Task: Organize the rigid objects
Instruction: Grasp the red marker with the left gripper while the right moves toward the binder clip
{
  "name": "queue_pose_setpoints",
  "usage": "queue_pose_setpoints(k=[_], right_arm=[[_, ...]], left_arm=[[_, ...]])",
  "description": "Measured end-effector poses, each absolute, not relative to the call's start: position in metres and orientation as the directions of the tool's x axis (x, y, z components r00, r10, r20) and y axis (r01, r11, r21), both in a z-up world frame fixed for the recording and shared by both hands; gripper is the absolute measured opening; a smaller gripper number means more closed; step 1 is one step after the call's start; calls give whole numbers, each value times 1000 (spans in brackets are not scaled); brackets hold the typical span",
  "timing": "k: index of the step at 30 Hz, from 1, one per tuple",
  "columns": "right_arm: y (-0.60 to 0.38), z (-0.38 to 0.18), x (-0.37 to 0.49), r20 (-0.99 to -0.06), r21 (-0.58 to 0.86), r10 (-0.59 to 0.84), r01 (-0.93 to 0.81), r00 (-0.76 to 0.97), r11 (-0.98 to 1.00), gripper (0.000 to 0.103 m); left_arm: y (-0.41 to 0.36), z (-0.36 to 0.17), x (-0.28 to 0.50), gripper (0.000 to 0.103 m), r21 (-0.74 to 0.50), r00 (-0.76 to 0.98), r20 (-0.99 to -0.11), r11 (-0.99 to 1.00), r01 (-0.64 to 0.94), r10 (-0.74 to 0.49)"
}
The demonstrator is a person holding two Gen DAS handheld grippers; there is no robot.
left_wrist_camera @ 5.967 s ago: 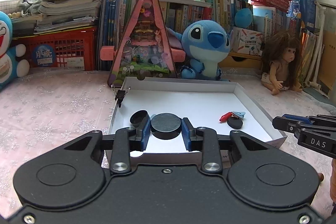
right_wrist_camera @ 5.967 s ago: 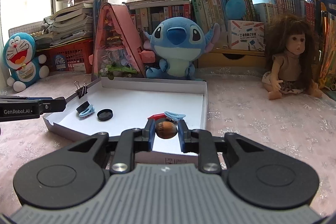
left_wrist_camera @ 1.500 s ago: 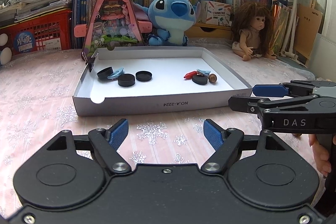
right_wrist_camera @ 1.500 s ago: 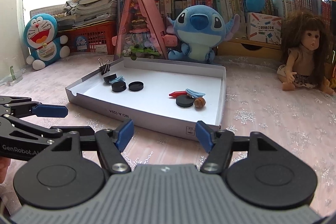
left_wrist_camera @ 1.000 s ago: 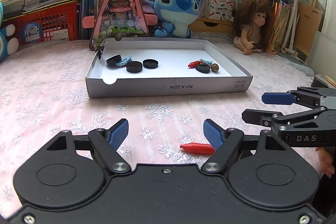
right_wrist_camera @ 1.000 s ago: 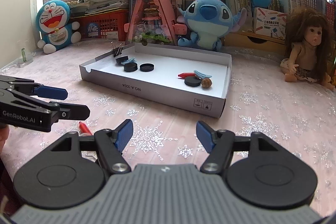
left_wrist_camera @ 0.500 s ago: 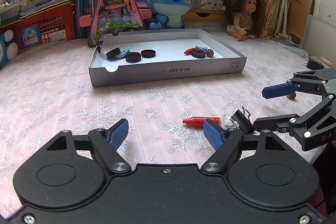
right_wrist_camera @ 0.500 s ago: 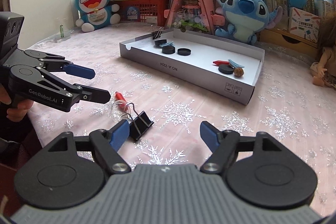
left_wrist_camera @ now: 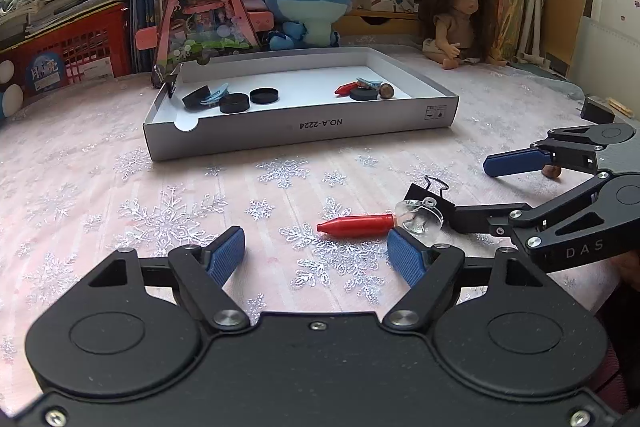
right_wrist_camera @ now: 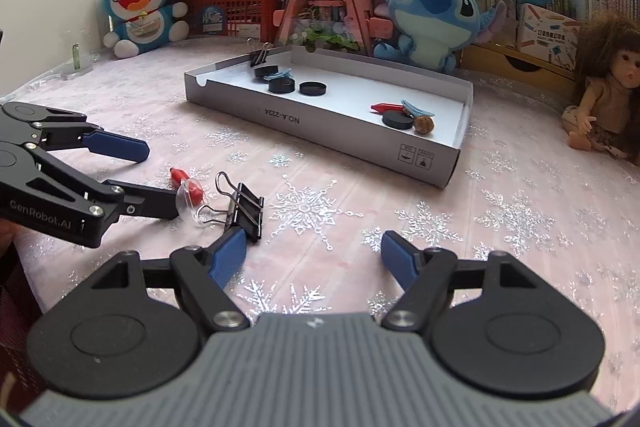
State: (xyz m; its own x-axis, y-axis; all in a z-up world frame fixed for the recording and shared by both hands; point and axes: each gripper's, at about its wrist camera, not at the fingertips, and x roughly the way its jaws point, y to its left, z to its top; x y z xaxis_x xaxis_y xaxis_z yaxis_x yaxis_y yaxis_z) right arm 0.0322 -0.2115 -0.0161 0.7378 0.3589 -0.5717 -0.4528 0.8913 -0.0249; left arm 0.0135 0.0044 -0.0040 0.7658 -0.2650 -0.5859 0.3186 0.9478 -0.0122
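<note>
Our left gripper (left_wrist_camera: 316, 257) and right gripper (right_wrist_camera: 308, 257) gape wide, holding nothing. We count three black discs, one nut (right_wrist_camera: 423, 125) in the tray (right_wrist_camera: 320, 125); one binder clip (right_wrist_camera: 244, 211), one red crayon (left_wrist_camera: 356, 225) on the cloth.

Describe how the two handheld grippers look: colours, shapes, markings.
Left gripper: black body, two round discs, blue ribbed pads, white "GenRobot.AI" lettering. Right gripper: the same black linkage and blue pads, but a grey ribbed centre and "DAS" lettering. No cables show.
</note>
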Motion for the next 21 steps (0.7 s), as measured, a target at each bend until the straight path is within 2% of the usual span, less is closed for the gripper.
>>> queue_pose_setpoints(k=[6,9,15,17,21], right_arm=[[-213,-18,36,-569,-6,352,-432,744,902,84],[-214,-18,37,-568,-3,352,-429,744,903,85],[-213,-18,37,-571,-4,353,-433,741,901,85],[-211,-18,37,-572,-14,359,-446,737,895,85],[-203,-15,38,-572,-67,360,-480,737,875,85]], left_arm=[[-3,-3,19,76,-22,770,-576,947,321,-275],[-6,-2,21,73,-26,775,-568,948,319,-276],[-8,-5,23,52,-50,767,-569,943,328,-297],[-8,-4,21,42,-50,768,-564,942,333,-302],[-6,-3,22,42,-50,776,-561,947,316,-288]])
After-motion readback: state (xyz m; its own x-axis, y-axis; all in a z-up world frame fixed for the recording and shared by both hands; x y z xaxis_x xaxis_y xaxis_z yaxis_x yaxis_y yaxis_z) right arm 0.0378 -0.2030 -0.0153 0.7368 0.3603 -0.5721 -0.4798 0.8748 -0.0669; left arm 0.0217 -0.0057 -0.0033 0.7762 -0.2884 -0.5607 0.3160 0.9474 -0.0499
